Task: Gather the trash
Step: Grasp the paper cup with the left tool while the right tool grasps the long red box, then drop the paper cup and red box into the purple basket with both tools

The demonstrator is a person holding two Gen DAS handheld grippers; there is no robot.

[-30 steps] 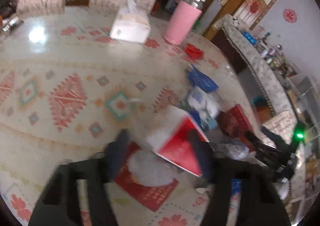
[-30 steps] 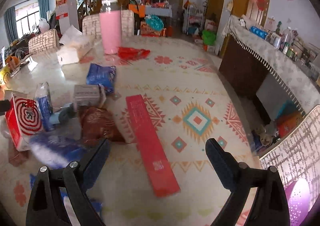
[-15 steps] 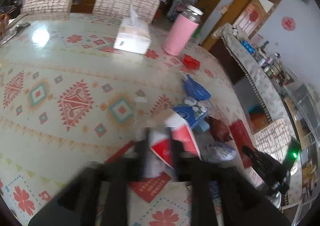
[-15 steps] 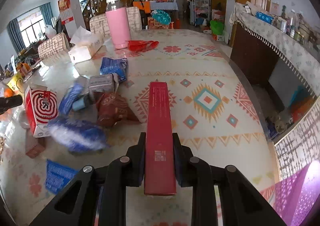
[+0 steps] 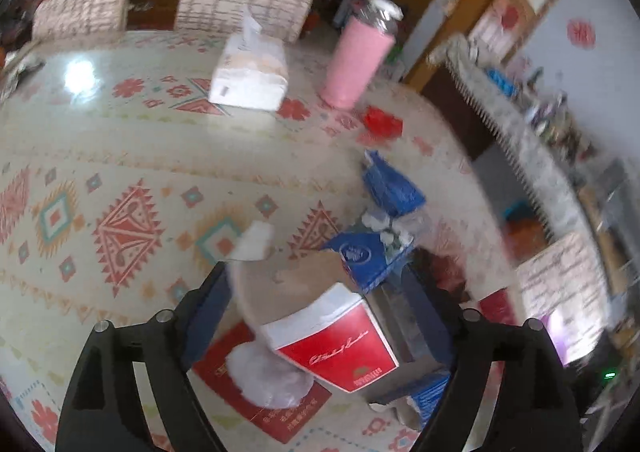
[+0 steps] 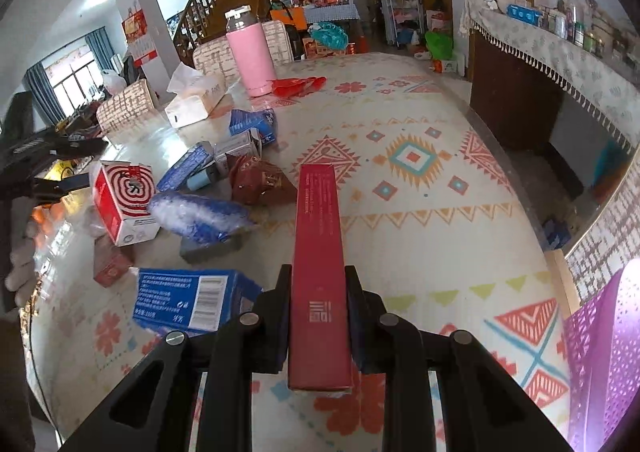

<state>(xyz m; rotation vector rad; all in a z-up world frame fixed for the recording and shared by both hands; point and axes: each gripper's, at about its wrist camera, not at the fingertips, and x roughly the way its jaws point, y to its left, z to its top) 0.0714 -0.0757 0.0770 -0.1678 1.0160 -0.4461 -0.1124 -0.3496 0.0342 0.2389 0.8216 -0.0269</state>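
Observation:
My left gripper (image 5: 312,272) hovers over a trash pile on the patterned table (image 5: 120,140). Its jaws are opening, and a red-and-white box (image 5: 332,336) with a brown flap lies between them; the pads do not press on it. The right wrist view shows this box (image 6: 124,200) standing on the table beside the left gripper (image 6: 68,164). My right gripper (image 6: 318,272) is shut on a long red box (image 6: 318,236) that juts forward above the table. Around lie a blue carton (image 6: 188,302), a blue plastic bundle (image 6: 200,214) and a brown bag (image 6: 260,180).
A pink flask (image 6: 250,56) and a tissue box (image 6: 196,100) stand at the far side with a red wrapper (image 6: 298,86). Chairs (image 5: 240,4) line the far edge. A purple perforated surface (image 6: 604,352) shows at the right, and a dark sideboard (image 6: 516,100) behind.
My right gripper closed on the long red box and carried it to the left over the table. My left gripper squeezed the red-and-white box, then spread its jaws wide.

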